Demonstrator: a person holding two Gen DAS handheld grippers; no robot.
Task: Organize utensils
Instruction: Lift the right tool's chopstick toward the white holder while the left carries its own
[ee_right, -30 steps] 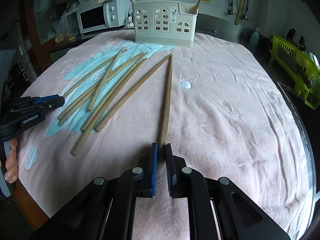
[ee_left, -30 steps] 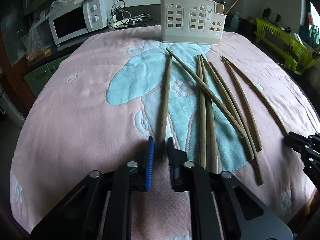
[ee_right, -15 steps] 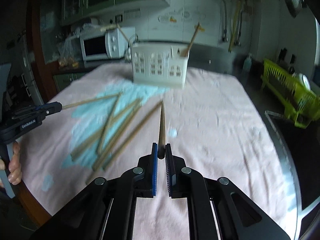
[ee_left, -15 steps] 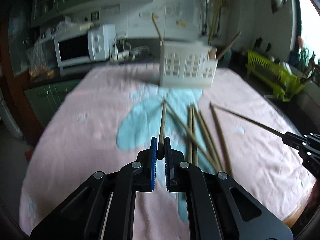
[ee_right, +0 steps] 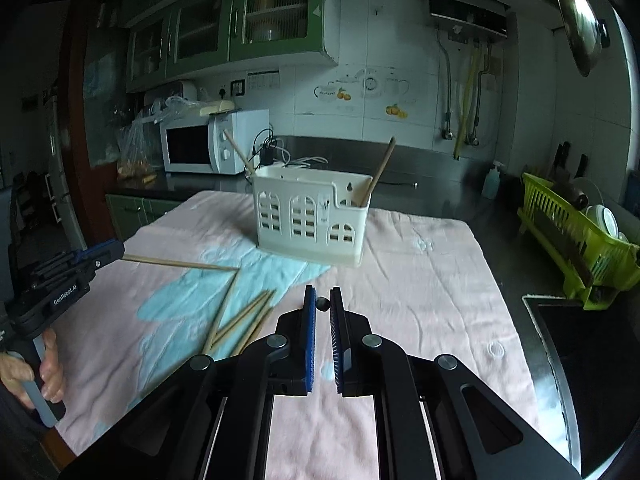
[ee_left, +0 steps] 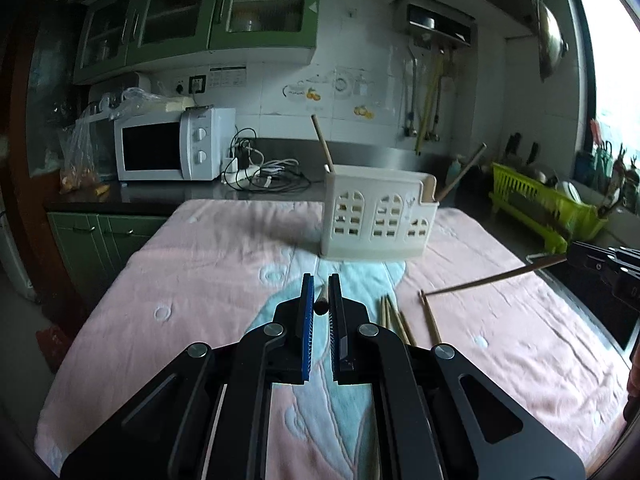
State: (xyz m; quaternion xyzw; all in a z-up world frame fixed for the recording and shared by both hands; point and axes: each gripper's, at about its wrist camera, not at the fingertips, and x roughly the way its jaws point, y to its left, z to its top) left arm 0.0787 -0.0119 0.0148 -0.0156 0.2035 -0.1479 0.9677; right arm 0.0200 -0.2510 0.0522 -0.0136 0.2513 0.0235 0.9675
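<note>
- Home kitchen, lived-in.
- Green wall cabinets (ee_left: 192,12) w/ glass doors, jars inside; green base units (ee_left: 100,248) under a dark counter (ee_left: 160,196).
- White microwave (ee_left: 172,146) on counter, plug strip + cables (ee_left: 260,172) beside it, wall sockets (ee_left: 196,84) above.
- White tiled wall (ee_right: 360,96) w/ fruit/teapot stickers.
- Water heater (ee_right: 464,12) high up, hoses (ee_right: 468,100) running down.
- Lime dish rack (ee_right: 576,240) w/ plates, right side; knives (ee_left: 520,146) at wall; soap bottle (ee_right: 491,182).
- Wok (ee_right: 576,12) hanging top right.
- Table under pink towel (ee_right: 420,288), cream utensil caddy (ee_right: 308,220) + chopsticks (ee_right: 240,316) on it.
</note>
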